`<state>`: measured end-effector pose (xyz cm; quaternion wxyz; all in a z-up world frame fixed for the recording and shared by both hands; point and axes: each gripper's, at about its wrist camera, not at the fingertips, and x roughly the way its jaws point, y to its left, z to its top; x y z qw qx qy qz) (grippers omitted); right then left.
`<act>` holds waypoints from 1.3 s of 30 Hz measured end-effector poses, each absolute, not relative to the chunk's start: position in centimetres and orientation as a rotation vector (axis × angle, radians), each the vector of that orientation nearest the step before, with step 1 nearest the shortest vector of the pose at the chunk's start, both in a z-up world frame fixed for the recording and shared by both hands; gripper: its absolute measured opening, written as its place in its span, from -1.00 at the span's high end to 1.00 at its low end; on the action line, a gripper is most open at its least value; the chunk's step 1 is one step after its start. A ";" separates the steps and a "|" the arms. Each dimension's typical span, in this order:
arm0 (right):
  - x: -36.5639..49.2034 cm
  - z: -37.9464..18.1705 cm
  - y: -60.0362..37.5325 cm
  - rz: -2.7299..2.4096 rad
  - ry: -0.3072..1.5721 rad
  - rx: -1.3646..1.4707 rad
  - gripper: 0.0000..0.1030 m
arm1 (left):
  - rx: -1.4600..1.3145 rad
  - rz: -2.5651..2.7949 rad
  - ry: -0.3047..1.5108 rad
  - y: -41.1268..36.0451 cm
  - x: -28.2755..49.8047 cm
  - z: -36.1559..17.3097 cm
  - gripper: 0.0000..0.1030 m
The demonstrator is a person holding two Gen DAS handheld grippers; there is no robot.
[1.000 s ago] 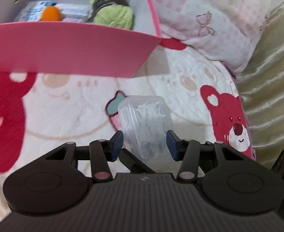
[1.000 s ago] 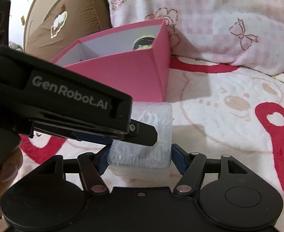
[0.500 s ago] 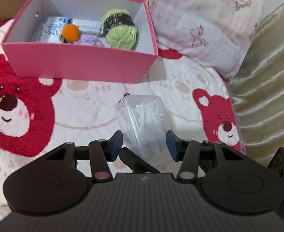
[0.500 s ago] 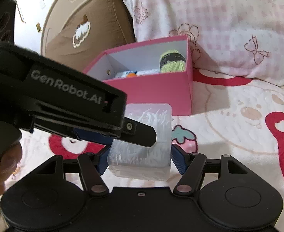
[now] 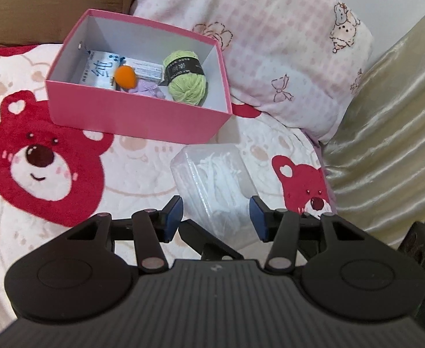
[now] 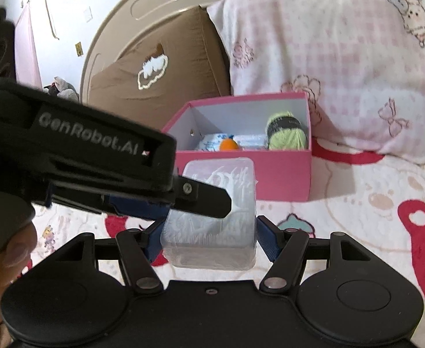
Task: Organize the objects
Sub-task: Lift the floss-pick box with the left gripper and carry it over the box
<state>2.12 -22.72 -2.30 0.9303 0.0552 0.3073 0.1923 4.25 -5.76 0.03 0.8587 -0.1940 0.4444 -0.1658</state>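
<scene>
I hold the clear plastic box (image 6: 212, 220) above the bed, near the pink box (image 6: 241, 171). The jaws of both grippers, half open, clamp its sides. It seems light, stiff, slippery.

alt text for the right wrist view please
A clear plastic box of white picks is gripped between the right gripper pads, with the left gripper clamped across it from the left. Behind, on a bear-print blanket, an open pink box holds green yarn and an orange ball.
</scene>
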 end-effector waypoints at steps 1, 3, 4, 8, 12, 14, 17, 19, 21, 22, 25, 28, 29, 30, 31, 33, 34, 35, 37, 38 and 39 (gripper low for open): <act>2.2 -2.0 -22.5 0.408 0.633 0.111 -0.36 | -0.424 -0.338 0.943 -5.3 4.0 0.3 0.02; 2.0 -1.5 -21.9 0.446 0.628 0.092 -0.36 | -0.450 -0.320 0.962 -4.4 3.6 0.8 0.01; 1.9 -1.2 -21.6 0.459 0.626 0.089 -0.36 | -0.455 -0.315 0.966 -4.0 3.4 1.1 0.01; 1.9 0.0 -20.4 0.490 0.625 0.086 -0.36 | -0.466 -0.314 0.959 -2.5 3.1 2.4 0.01; 2.3 1.5 -19.3 0.501 0.619 0.084 -0.36 | -0.479 -0.313 0.972 -1.1 3.8 3.8 0.01; 2.8 2.3 -18.8 0.506 0.631 0.086 -0.35 | -0.497 -0.312 0.986 -0.4 4.5 4.6 0.01; 4.0 3.7 -18.0 0.536 0.628 0.035 -0.33 | -0.543 -0.309 1.004 0.7 5.8 5.3 0.01; 5.2 4.6 -17.6 0.564 0.636 0.001 -0.33 | -0.576 -0.312 0.999 1.3 6.6 5.7 0.01; 6.4 5.5 -17.2 0.576 0.638 -0.037 -0.32 | -0.604 -0.318 0.992 1.8 7.9 5.9 0.01; 7.1 5.8 -17.0 0.579 0.639 -0.052 -0.32 | -0.618 -0.322 0.988 2.1 8.5 6.0 0.01; 9.1 6.7 -16.4 0.575 0.643 -0.109 -0.32 | -0.651 -0.328 0.983 2.7 10.7 6.2 0.00; 11.4 7.5 -16.1 0.574 0.657 -0.133 -0.32 | -0.659 -0.328 0.978 2.9 12.8 6.5 0.00; 12.1 7.7 -16.0 0.568 0.659 -0.135 -0.32 | -0.652 -0.330 0.974 2.9 13.7 6.6 0.00; 12.8 7.7 -15.9 0.561 0.661 -0.133 -0.32 | -0.644 -0.332 0.971 2.9 14.4 6.7 0.00; 13.6 7.7 -15.9 0.552 0.664 -0.125 -0.32 | -0.641 -0.333 0.967 2.9 15.1 6.8 0.00; 14.8 7.5 -16.0 0.531 0.665 -0.095 -0.32 | -0.620 -0.339 0.960 2.7 16.6 6.7 0.00; 15.5 7.3 -16.1 0.517 0.667 -0.071 -0.32 | -0.609 -0.339 0.960 2.6 17.2 6.6 0.00; 16.2 7.0 -16.2 0.503 0.670 -0.041 -0.32 | -0.590 -0.340 0.959 2.4 18.0 6.5 0.00; 17.5 6.2 -16.5 0.477 0.677 0.019 -0.32 | -0.562 -0.340 0.957 2.1 19.3 6.1 0.00; 18.0 5.8 -16.7 0.464 0.677 0.044 -0.32 | -0.557 -0.339 0.953 2.1 19.9 5.7 0.00; 18.6 5.3 -16.7 0.449 0.676 0.063 -0.32 | -0.556 -0.339 0.947 2.0 20.5 5.4 0.00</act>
